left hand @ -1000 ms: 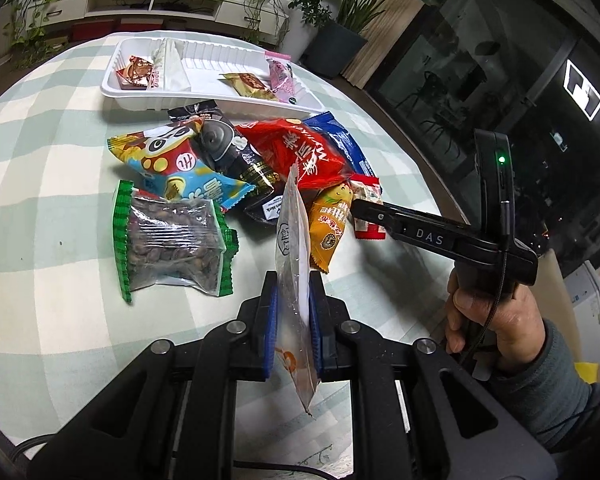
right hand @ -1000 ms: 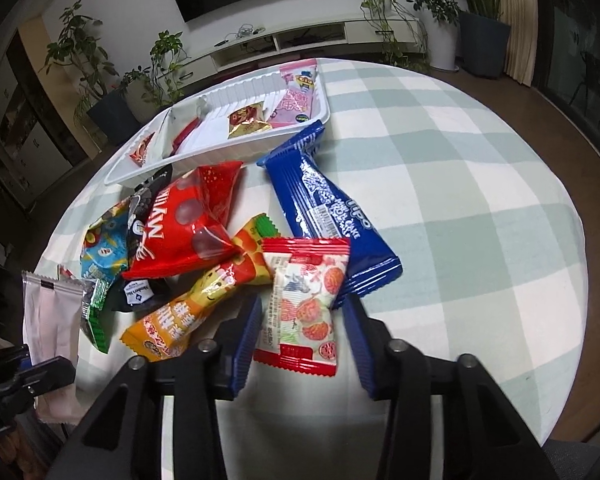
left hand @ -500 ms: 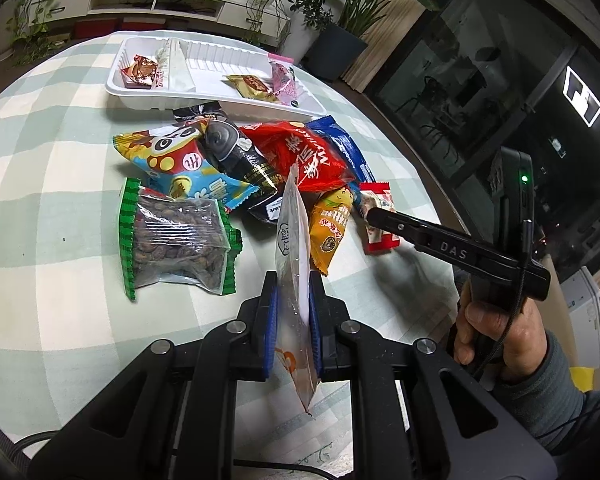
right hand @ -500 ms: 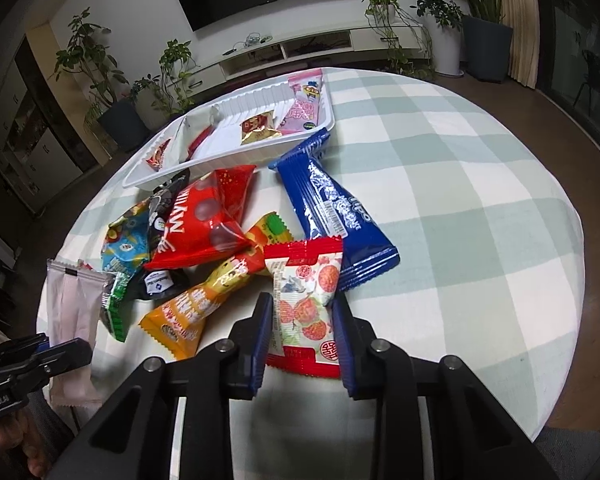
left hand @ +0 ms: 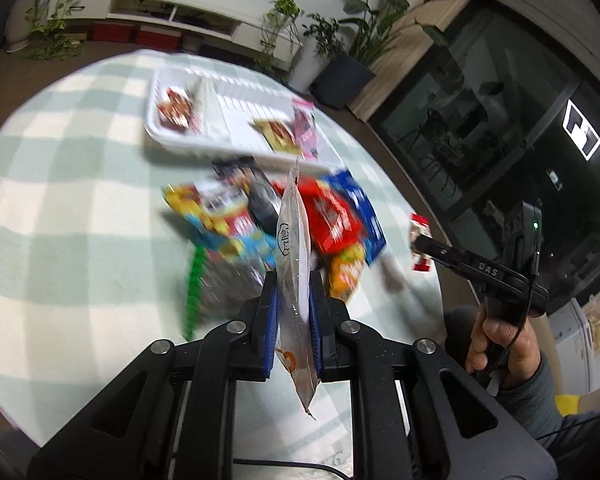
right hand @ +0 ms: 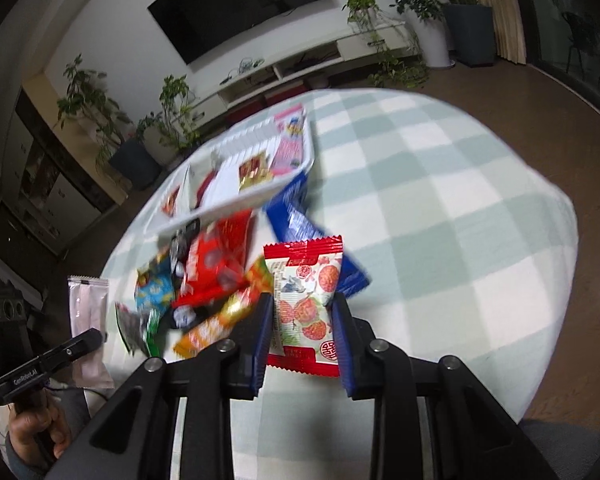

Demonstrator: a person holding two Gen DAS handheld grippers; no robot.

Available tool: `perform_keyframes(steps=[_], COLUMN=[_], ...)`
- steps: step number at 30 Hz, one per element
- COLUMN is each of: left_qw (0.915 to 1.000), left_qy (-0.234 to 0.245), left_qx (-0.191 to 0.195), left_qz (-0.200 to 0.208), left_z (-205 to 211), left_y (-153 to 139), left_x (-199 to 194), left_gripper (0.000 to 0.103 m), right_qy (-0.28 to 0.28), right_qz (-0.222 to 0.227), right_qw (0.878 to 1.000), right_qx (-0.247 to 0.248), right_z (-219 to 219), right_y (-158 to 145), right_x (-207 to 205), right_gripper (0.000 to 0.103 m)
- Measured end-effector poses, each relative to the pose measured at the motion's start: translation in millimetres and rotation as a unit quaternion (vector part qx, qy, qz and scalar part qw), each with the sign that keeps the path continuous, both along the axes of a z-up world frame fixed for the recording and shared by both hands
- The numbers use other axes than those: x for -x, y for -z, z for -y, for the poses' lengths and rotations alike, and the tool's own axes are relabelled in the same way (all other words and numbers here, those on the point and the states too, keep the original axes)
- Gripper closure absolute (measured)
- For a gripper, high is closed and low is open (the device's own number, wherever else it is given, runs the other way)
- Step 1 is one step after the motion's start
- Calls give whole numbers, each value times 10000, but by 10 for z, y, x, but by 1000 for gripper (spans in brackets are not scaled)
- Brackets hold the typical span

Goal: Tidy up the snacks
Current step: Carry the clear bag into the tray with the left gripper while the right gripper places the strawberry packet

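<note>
My left gripper (left hand: 293,284) is shut on a clear and white packet (left hand: 294,240), held edge-on above the table; the packet also shows in the right wrist view (right hand: 87,312). My right gripper (right hand: 300,308) is shut on a red-edged packet with red fruit pictures (right hand: 306,300), lifted off the table; the same packet shows in the left wrist view (left hand: 420,236). A white tray (left hand: 160,136) at the far side holds a few small snacks; it also shows in the right wrist view (right hand: 240,200). A pile of snack bags (left hand: 320,216) lies before the tray.
The round table has a green and white checked cloth (right hand: 440,208). The pile includes a blue bag (right hand: 296,216), a red bag (right hand: 212,264), an orange bag (right hand: 220,320) and a green-edged nut bag (left hand: 216,280). Potted plants and a TV stand lie beyond.
My right gripper has closed on the red-edged fruit packet and lifted it off the table. Both grippers have risen and pulled back; the view is blurred by motion.
</note>
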State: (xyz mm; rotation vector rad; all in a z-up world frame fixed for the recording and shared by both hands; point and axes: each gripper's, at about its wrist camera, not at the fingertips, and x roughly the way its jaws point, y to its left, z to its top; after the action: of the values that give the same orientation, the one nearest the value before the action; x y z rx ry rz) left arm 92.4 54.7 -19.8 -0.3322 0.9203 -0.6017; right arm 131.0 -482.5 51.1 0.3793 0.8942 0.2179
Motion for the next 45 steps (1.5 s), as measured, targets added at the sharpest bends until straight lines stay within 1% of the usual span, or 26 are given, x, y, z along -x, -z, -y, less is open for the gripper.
perform_keyframes(steps=[4,7,10,12,14,16,18,21,24,27,30,34,39,42,45], left_qw=[9998,9996,9994,9991,9991,9991,9992,9986,9978,9969,9959,9949,9929,9922,9923], left_qy=[-150,-227,-244,-255,-245,-258,-256,-221,-250,-327,-313,-341,-365,-405,-425], left_qx=[64,6,-56,-170,-203,-267,-297,-474,-541,-550,-618,-749,-949,-978,-985], left_qz=[92,180,242,288,271,209,92,-61,-304,-468,-579,-581,-617,-653,-624], left_z=[-194,-273,-308,-316,-314,-269,-251,-148,-113,-130,-99,-59,-21,-35,-34], left_y=[-177,-319,-466,-553,-633,-647,-609,-486,-250,-38,122,267,392,470,488], left_x=[-275,-530,-844,-1048,-1277,-1581,-1814,-2069,-2345,-2521,-2609,-2651,-2678,-2694,-2694], left_gripper=[91,91,91,91,91,91,91,91,91,91,91,91,91,90,90], right_qy=[132,56,-149,-287,-436,-608,-749,-954,-1060,-1111,-1151,-1208,-1268,-1290,-1299], right_qz=[205,486,799,950,1026,989,899,655,408,187,14,-168,-320,-459,-523], right_qw=[9996,9987,9966,9951,9938,9932,9931,9930,9929,9926,9918,9902,9877,9858,9841], right_qx=[-149,-127,-100,-41,-8,54,125,225,351,453,555,687,859,972,1094], right_z=[167,155,30,-85,-208,-351,-487,-695,-826,-906,-957,-1042,-1144,-1191,-1233], right_y=[-235,-494,-750,-881,-966,-990,-955,-803,-599,-377,-196,-30,116,224,299], right_x=[-209,-394,-612,-775,-964,-1187,-1387,-1692,-1880,-2027,-2151,-2275,-2381,-2434,-2448], right_gripper=[72,72,72,72,72,72,72,72,72,72,72,72,72,72,72])
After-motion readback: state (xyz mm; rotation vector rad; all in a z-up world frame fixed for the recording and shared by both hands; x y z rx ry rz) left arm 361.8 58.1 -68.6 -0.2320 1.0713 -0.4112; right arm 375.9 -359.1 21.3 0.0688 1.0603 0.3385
